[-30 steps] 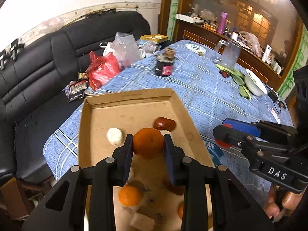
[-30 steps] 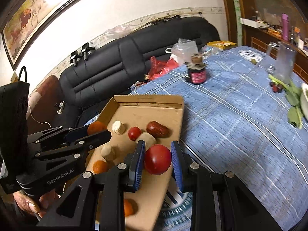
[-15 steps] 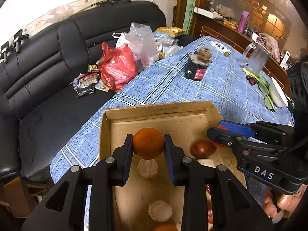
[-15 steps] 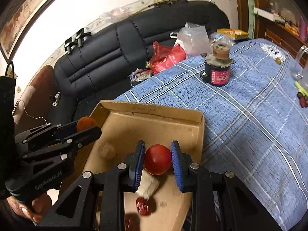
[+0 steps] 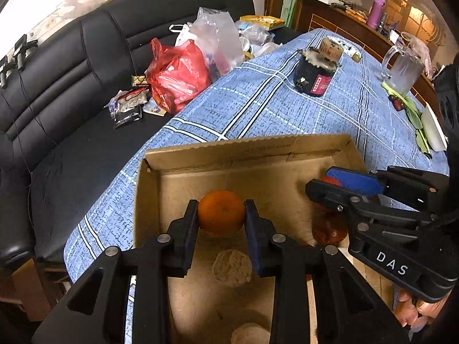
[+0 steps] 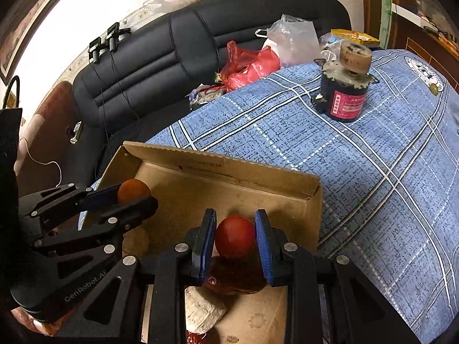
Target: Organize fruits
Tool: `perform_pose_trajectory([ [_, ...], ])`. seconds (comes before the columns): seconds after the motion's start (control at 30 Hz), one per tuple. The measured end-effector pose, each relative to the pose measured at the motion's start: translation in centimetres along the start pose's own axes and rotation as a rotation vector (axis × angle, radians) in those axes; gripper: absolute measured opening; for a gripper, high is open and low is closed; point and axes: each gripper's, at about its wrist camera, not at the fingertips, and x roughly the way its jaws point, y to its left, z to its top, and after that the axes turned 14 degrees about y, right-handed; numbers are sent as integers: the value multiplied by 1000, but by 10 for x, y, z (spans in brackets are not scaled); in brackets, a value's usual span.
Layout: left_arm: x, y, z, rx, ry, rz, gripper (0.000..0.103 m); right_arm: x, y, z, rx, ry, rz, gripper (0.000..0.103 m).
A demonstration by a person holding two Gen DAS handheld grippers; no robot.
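Covering table, blue plaid cloth (image 5: 287, 106), black sofa (image 5: 71, 66)

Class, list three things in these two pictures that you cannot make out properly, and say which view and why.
1. Dark red fruit, right wrist view: mostly behind the right gripper.
2. Pale lump, left wrist view: cut off by the bottom edge.
3. Label on the dark jar, right wrist view: print too small.

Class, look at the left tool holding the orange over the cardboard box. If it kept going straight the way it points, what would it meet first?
Probably the box's far wall. The left tool, shut on the orange, points at it across bare box floor. Depth is unclear; held high enough, it might pass over onto the blue tablecloth.
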Motion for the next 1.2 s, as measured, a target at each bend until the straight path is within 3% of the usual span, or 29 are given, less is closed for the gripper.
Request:
perform_pose_trajectory([
  [0.27, 11, 1, 1, -17, 46, 42, 31, -3, 1, -1, -8, -9, 15, 33],
  [0.37, 10, 2, 0, -25, 53, 37, 46, -11, 0, -5, -7, -28, 21, 39],
  [0.5, -2, 3, -9, -27, 20, 49, 50, -23, 3, -13, -18, -46, 32, 46],
  [0.63, -16, 3, -22, -31, -17, 47, 62, -33, 4, -26, -34, -56, 35, 49],
  [0.87, -44, 0, -64, -19, -98, 33, 62, -50, 7, -61, -82, -61, 71, 54],
  [1.07, -64, -5, -106, 20, -146, -28, 62, -61, 12, -97, -165, -48, 93, 62],
  [1.2, -72, -8, -132, 51, -148, -41, 62, -73, 16, -121, -240, -64, 113, 65],
])
